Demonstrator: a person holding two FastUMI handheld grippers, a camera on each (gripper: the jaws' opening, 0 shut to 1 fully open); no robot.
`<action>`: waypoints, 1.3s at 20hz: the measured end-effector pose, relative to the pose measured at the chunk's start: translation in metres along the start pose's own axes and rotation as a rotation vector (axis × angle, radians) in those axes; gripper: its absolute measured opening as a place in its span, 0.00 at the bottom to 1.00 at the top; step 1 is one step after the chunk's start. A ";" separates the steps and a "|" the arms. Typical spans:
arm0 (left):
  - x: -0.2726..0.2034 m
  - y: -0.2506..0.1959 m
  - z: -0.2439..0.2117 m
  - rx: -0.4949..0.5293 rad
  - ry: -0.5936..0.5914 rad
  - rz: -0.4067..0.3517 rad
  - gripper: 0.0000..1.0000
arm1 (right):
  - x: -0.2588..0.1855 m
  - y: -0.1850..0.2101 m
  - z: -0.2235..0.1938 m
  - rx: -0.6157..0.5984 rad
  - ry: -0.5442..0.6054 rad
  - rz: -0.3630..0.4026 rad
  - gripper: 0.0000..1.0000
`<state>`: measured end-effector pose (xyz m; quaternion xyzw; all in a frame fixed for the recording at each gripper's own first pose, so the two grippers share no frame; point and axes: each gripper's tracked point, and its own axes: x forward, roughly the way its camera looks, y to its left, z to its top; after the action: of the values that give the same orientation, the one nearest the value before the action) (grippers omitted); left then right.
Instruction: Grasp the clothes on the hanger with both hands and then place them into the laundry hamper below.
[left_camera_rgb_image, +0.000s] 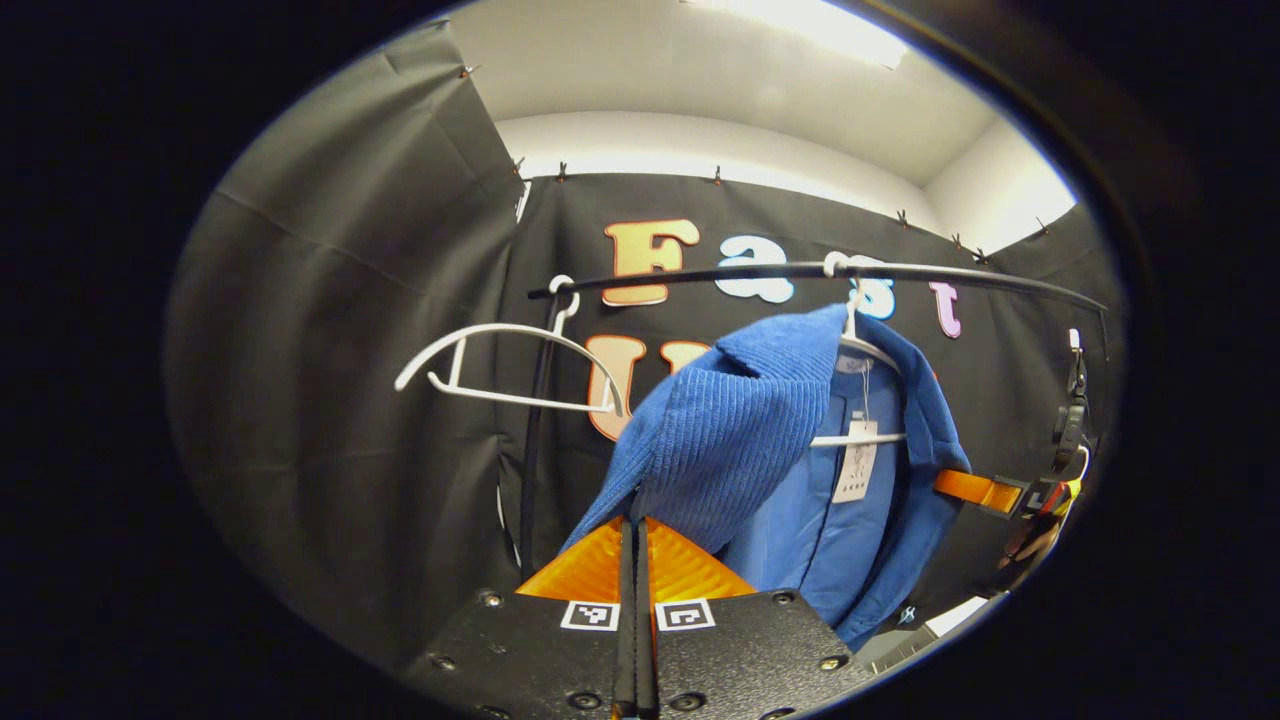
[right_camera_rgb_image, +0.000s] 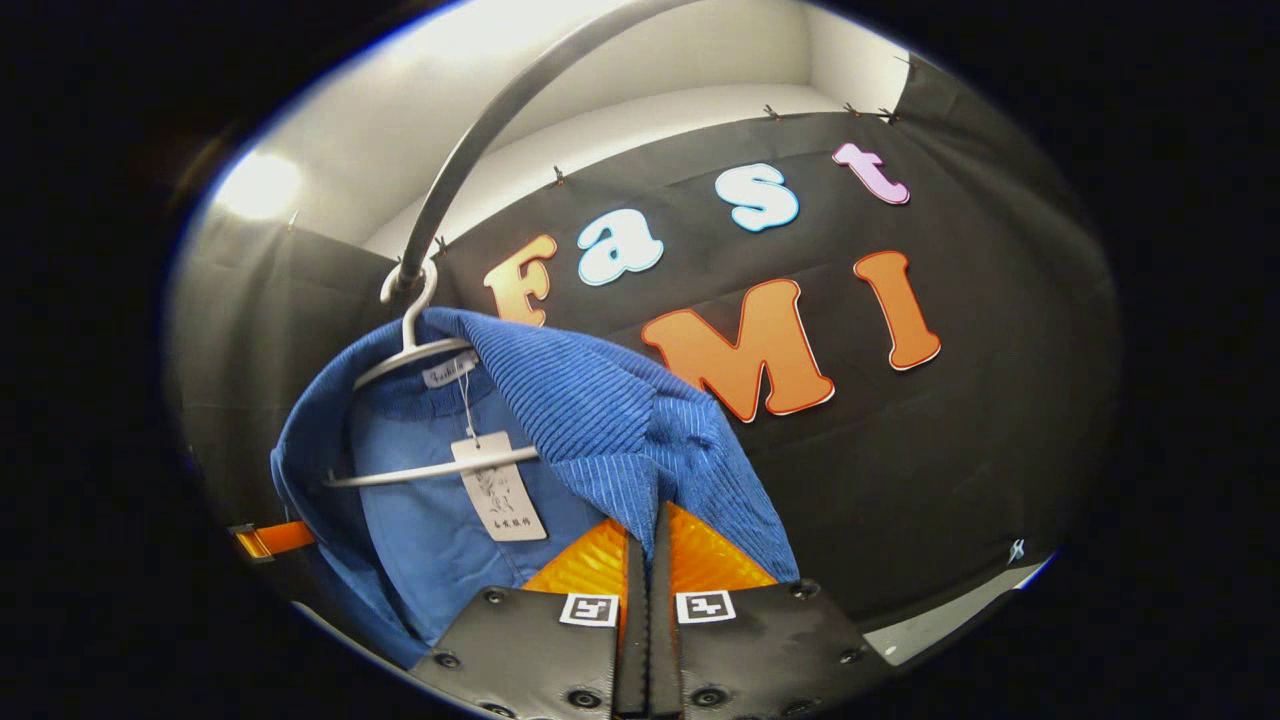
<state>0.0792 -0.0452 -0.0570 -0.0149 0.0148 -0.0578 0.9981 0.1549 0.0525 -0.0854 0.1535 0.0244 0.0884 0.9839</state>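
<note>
A blue ribbed garment (left_camera_rgb_image: 740, 420) hangs on a white hanger (left_camera_rgb_image: 868, 348) from a black rail (left_camera_rgb_image: 760, 272). A paper tag (left_camera_rgb_image: 855, 462) dangles inside its collar. My left gripper (left_camera_rgb_image: 635, 522) is shut on the garment's near shoulder edge, the fabric pinched between both fingers. At the far side of the garment my right gripper (left_camera_rgb_image: 962, 487) reaches in, held by a hand (left_camera_rgb_image: 1040, 540). In the right gripper view, my right gripper (right_camera_rgb_image: 648, 512) is shut on the other shoulder of the garment (right_camera_rgb_image: 610, 420), which is still draped over the hanger (right_camera_rgb_image: 412, 350). My left gripper (right_camera_rgb_image: 268, 540) shows at the far left edge.
An empty white hanger (left_camera_rgb_image: 500, 365) hangs on the rail's left end beside a black upright post (left_camera_rgb_image: 532, 450). The rail (right_camera_rgb_image: 470, 140) curves overhead in the right gripper view. Black cloth walls close in behind and on both sides.
</note>
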 end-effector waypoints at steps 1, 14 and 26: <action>-0.002 0.004 0.009 -0.003 -0.016 0.007 0.00 | -0.002 0.000 0.003 0.023 0.001 0.018 0.08; -0.002 0.058 0.098 -0.008 -0.209 0.116 0.00 | 0.016 -0.026 0.042 0.345 -0.035 0.152 0.07; 0.001 0.029 0.083 0.010 -0.170 0.041 0.00 | 0.017 -0.036 0.106 0.463 -0.164 0.256 0.07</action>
<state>0.0858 -0.0137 0.0254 -0.0142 -0.0700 -0.0359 0.9968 0.1853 -0.0102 0.0040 0.3826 -0.0552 0.1914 0.9022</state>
